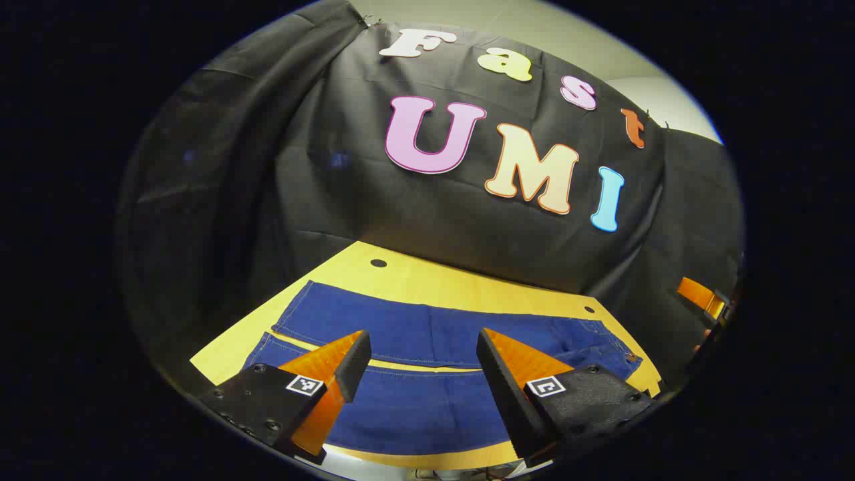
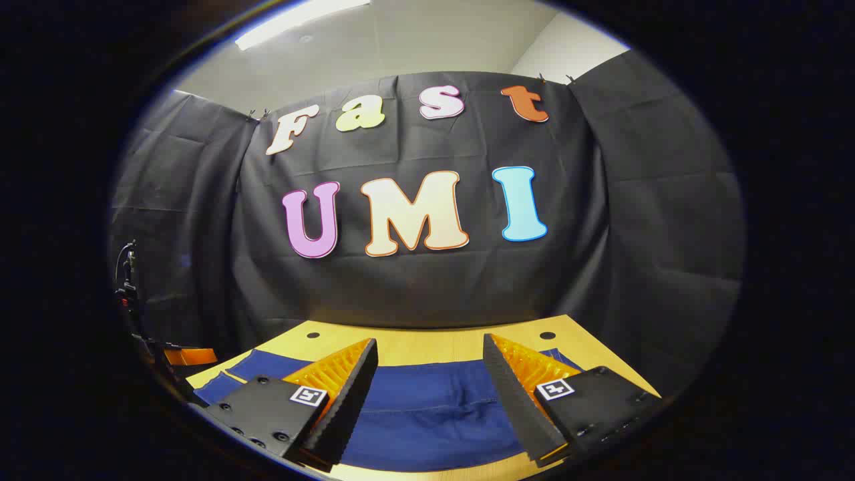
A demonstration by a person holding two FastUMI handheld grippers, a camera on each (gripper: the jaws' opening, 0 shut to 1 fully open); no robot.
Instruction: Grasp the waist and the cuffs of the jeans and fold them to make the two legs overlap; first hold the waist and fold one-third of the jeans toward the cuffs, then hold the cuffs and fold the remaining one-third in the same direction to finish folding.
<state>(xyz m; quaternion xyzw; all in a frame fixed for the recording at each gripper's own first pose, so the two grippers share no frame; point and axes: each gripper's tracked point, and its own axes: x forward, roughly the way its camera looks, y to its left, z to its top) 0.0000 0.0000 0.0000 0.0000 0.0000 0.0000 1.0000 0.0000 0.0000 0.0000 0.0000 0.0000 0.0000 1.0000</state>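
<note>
Dark blue jeans [image 1: 414, 407] lie flat on the yellow table [image 1: 414, 277], the two legs side by side with a thin strip of table between them. In the left gripper view the cuffs [image 1: 287, 321] point left and the waist [image 1: 618, 354] lies to the right. My left gripper [image 1: 424, 341] hovers open over the legs, holding nothing. At the right edge of that view the right gripper [image 1: 698, 296] shows in part. In the right gripper view, the jeans [image 2: 427, 414] lie below my right gripper [image 2: 431, 344], which is open and holds nothing.
The black cloth wall [image 1: 467, 227] hangs right behind the table's far edge. Small round holes [image 1: 378, 262] mark the tabletop's [image 2: 594, 354] far corners. A dark stand with cables [image 2: 130, 294] is at the left of the right gripper view.
</note>
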